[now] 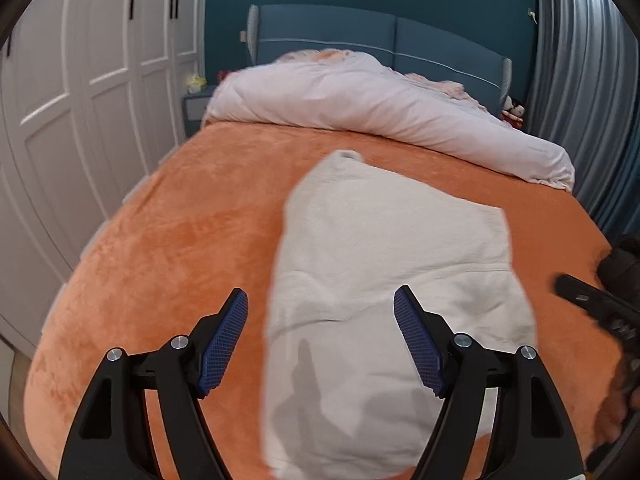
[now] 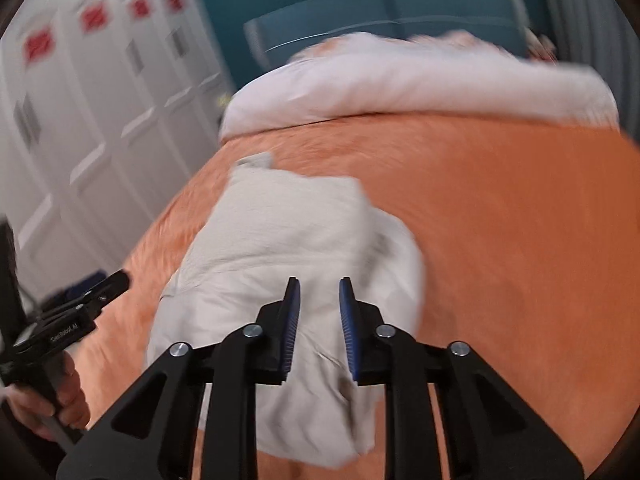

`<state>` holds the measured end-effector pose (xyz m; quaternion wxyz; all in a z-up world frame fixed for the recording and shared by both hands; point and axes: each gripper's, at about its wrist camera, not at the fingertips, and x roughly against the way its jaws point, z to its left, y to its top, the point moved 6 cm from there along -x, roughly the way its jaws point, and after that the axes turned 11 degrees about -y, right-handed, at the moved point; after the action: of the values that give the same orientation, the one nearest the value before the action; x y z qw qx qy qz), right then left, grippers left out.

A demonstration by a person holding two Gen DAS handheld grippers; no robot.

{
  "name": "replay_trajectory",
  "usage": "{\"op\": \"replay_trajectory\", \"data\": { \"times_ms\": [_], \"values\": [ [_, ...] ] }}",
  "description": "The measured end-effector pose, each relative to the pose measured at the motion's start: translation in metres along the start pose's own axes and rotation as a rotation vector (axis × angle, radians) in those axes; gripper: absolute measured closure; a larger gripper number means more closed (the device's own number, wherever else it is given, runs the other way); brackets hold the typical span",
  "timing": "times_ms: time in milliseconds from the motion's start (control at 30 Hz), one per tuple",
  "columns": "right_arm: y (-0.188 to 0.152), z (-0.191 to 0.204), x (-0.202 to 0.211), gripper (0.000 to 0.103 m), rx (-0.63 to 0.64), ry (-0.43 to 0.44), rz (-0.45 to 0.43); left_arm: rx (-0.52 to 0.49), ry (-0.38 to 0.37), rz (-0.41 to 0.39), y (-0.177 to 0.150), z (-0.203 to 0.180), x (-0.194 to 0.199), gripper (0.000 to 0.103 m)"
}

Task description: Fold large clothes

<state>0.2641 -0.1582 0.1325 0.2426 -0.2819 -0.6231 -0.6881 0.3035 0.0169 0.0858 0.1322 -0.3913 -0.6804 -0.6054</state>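
On the orange bed (image 1: 168,216), a half-folded cream garment (image 1: 384,264) lies lengthwise toward the headboard, under both empty tongs: left gripper (image 1: 321,340) spread wide, right gripper (image 2: 319,322) narrowed, slightly parted, seemingly nearer

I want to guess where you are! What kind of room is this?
Most likely a bedroom: a bed with an orange cover, a pale rolled duvet by the blue headboard, and white wardrobe doors alongside.
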Motion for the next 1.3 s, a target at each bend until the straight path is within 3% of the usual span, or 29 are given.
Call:
{"op": "replay_trajectory", "data": {
  "times_ms": [133, 300, 533, 867, 1100, 1200, 1300],
  "values": [
    [0.016, 0.024, -0.039, 0.089, 0.102, -0.060, 0.034, 0.039, 0.002, 0.083, -0.013, -0.009, -0.024, 0.030],
    [0.010, -0.011, -0.082, 0.092, 0.051, -0.135, 0.124, 0.075, 0.027, 0.151, -0.037, -0.004, -0.051, 0.029],
    [-0.023, -0.026, -0.124, 0.094, -0.020, -0.157, 0.208, 0.053, 0.031, 0.143, -0.046, -0.006, -0.064, 0.015],
    [-0.044, -0.017, -0.146, 0.095, -0.020, -0.162, 0.189, 0.034, 0.041, 0.133, -0.055, -0.008, -0.077, 0.007],
    [-0.041, -0.020, -0.145, 0.094, -0.023, -0.118, 0.234, 0.045, 0.044, 0.142, -0.057, -0.004, -0.083, 0.005],
    [-0.028, -0.029, -0.113, 0.091, -0.116, -0.057, 0.278, 0.121, -0.005, 0.152, -0.053, 0.008, -0.062, 0.014],
    [-0.028, -0.023, -0.048, 0.091, -0.049, -0.002, 0.233, 0.136, -0.011, 0.126, -0.050, 0.018, -0.029, 0.015]
  ]
}}
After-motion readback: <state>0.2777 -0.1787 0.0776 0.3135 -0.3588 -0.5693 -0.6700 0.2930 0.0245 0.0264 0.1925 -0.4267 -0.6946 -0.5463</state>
